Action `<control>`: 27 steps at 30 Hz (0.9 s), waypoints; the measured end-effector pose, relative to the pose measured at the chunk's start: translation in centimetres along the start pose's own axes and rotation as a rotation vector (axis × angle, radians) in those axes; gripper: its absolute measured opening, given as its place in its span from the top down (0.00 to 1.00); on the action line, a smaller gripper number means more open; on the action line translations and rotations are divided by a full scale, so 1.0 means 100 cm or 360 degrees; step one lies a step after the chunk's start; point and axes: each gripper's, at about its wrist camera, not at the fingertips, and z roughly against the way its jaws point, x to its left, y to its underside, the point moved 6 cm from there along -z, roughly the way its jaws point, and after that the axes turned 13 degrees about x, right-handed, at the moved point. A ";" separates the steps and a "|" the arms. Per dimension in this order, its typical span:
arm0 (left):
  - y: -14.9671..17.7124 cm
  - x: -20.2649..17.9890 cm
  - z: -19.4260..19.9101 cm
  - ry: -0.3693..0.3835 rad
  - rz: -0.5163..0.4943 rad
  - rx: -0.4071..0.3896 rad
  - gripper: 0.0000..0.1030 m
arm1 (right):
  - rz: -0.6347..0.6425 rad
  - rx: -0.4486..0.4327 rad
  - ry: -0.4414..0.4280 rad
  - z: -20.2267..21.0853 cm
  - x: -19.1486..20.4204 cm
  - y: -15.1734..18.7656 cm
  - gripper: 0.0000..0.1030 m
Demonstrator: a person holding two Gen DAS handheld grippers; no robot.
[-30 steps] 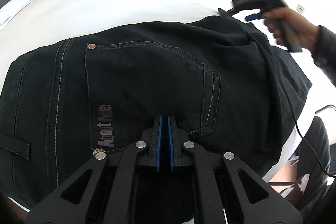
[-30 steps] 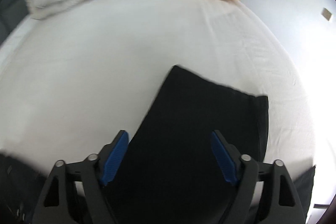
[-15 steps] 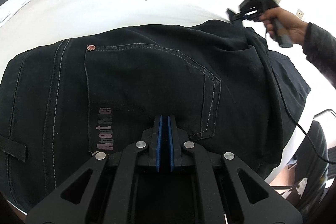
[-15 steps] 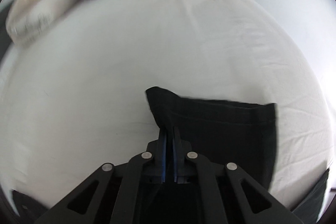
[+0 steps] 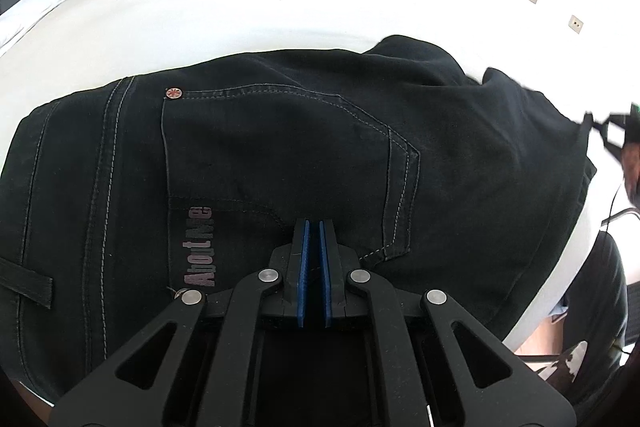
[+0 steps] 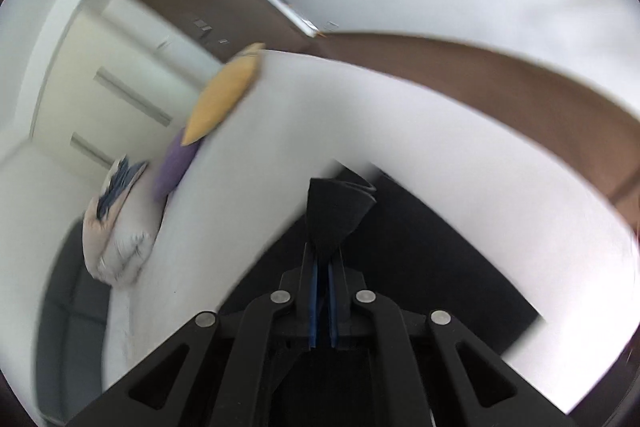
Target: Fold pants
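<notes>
The right gripper (image 6: 323, 263) has just clamped the pants (image 5: 280, 147) hem and swings it over; the left gripper (image 5: 313, 247), jaws closed, pins the seat.

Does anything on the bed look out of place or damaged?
Nothing stands out. The pants lie undamaged on the bed, mid-fold: the left gripper pins the waist and the right gripper lifts a leg end.

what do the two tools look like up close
Both match: the left tool and right tool have black plastic linkage arms with triangular cut-outs, silver round rivets at the pivots, and two narrow blue pads on black fingers. No markings show.
</notes>
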 end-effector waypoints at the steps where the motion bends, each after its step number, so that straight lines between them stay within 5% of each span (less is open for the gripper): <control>1: 0.000 0.000 0.000 -0.0005 0.0006 0.0004 0.95 | -0.0081 0.0027 -0.0004 -0.001 -0.020 0.014 0.96; 4: -0.002 -0.002 0.001 -0.0015 0.0032 0.0014 0.95 | -0.0219 0.0000 -0.0060 -0.002 -0.060 0.039 0.95; 6: -0.004 -0.003 0.001 -0.0026 0.0060 0.0021 0.95 | -0.0287 -0.0005 -0.0193 0.002 -0.063 0.056 0.83; 8: -0.004 -0.003 0.001 -0.0037 0.0077 0.0028 0.95 | -0.0261 -0.0009 -0.0280 0.004 -0.054 0.056 0.49; 10: -0.005 -0.005 0.003 -0.0055 0.0089 0.0037 0.95 | -0.0224 -0.0039 -0.0283 0.007 -0.041 0.054 0.30; 12: -0.006 -0.008 0.004 -0.0076 0.0095 0.0046 0.95 | -0.0239 -0.0036 -0.0245 0.004 -0.034 0.051 0.25; 15: -0.007 -0.010 0.003 -0.0091 0.0104 0.0054 0.95 | -0.0279 -0.0003 -0.0240 -0.005 -0.035 0.043 0.40; 17: -0.008 -0.009 0.002 -0.0090 0.0108 0.0056 0.95 | -0.0244 0.0060 -0.0196 -0.018 -0.034 0.038 0.89; 19: -0.009 -0.010 0.001 -0.0089 0.0107 0.0060 0.95 | -0.0294 0.0097 -0.0185 -0.024 -0.047 0.040 0.96; 27: -0.015 -0.014 -0.003 -0.0108 0.0056 0.0097 0.95 | -0.0373 -0.0009 -0.0213 0.019 -0.082 0.060 0.97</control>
